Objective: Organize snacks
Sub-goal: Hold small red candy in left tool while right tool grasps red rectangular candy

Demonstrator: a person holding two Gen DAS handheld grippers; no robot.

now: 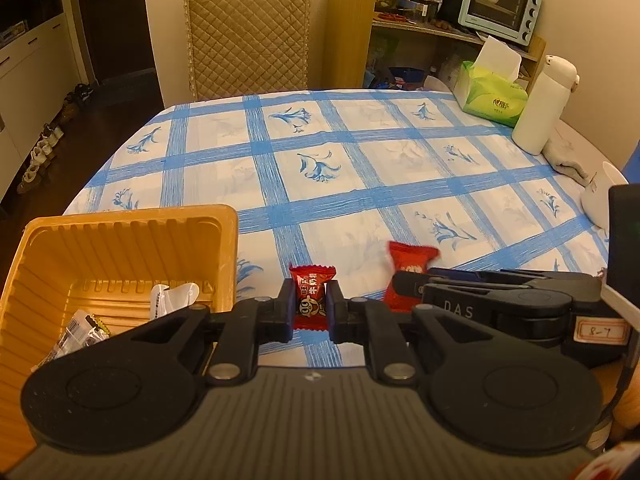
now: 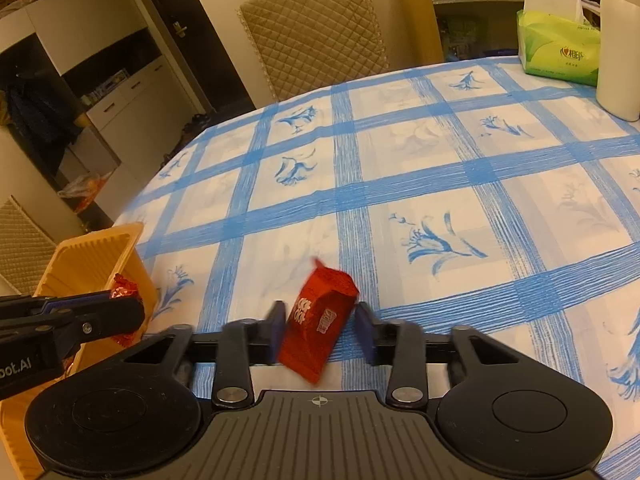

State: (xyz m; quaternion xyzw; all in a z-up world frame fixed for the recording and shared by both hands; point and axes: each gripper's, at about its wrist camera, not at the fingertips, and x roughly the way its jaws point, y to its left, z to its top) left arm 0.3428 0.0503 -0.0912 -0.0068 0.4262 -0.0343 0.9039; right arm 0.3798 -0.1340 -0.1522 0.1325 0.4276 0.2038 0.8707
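My left gripper (image 1: 311, 309) is shut on a small red candy (image 1: 312, 300) and holds it upright just right of the orange plastic tray (image 1: 132, 214). The tray holds a white wrapper (image 1: 174, 298) and a clear packet (image 1: 78, 334). In the right wrist view, my right gripper (image 2: 322, 330) has a second red candy packet (image 2: 320, 320) between its pads, tilted, over the blue checked tablecloth (image 2: 400, 184). That view also shows the left gripper (image 2: 128, 314) with its candy (image 2: 125, 289) beside the tray (image 2: 96, 240). The right gripper (image 1: 404, 290) lies close to the right of the left one.
At the table's far right stand a green tissue box (image 1: 492, 92), a white bottle (image 1: 540, 108), a grey cloth (image 1: 568, 160) and a white bowl (image 1: 596, 200). A quilted chair (image 1: 248, 28) stands behind the table. The tray sits at the near left edge.
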